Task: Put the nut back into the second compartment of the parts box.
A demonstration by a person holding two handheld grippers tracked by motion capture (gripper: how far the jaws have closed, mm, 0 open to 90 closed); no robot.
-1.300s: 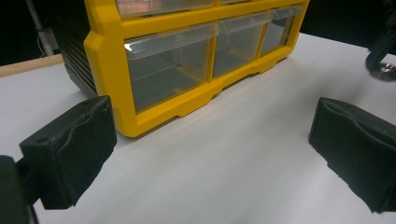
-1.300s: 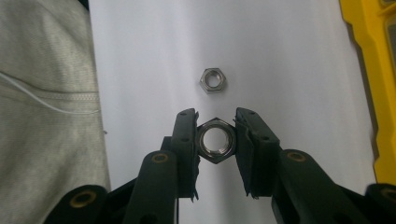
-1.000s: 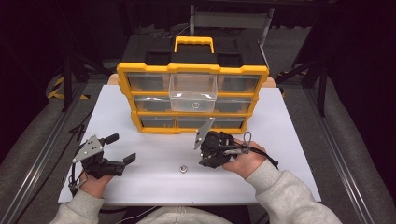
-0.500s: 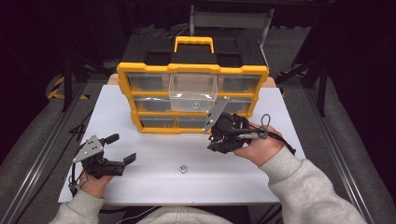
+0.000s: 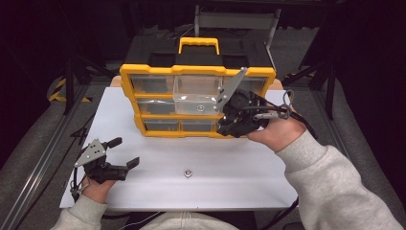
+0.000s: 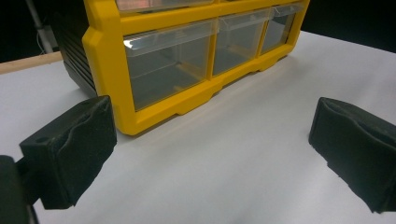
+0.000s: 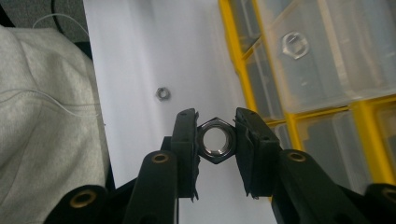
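- Between the pads of the right gripper (image 7: 215, 140) sits a steel hex nut (image 7: 215, 139), clamped on two opposite flats, so its bore faces the right gripper view's camera and its flat faces lie across the line of the jaws.
- Up and to the right of the held nut in that view is the pulled-out clear drawer (image 7: 327, 51) of the yellow organiser (image 7: 233, 51); a second nut (image 7: 294, 45) already lies in it. By my reading the coming move turns on this: the held nut hangs beside the drawer's front and must pass over the drawer's rim before it can be let go.
- From above, the right gripper (image 5: 229, 125) is raised in front of the organiser (image 5: 196, 72), just right of the open drawer (image 5: 197, 91) in the middle of the top row, so the travel left is short, sideways and a little up.
- Well apart from all this, the left gripper (image 5: 125, 152) rests low on the white table (image 5: 239, 163) near the front left corner, jaws wide apart with nothing between them; its own view looks at the organiser's bottom row (image 6: 168, 65). The right hand is plainly the nearer one.
- Another loose nut (image 5: 187, 173) lies on the table near the front edge, between the two hands, seen also in the right gripper view (image 7: 162, 94).
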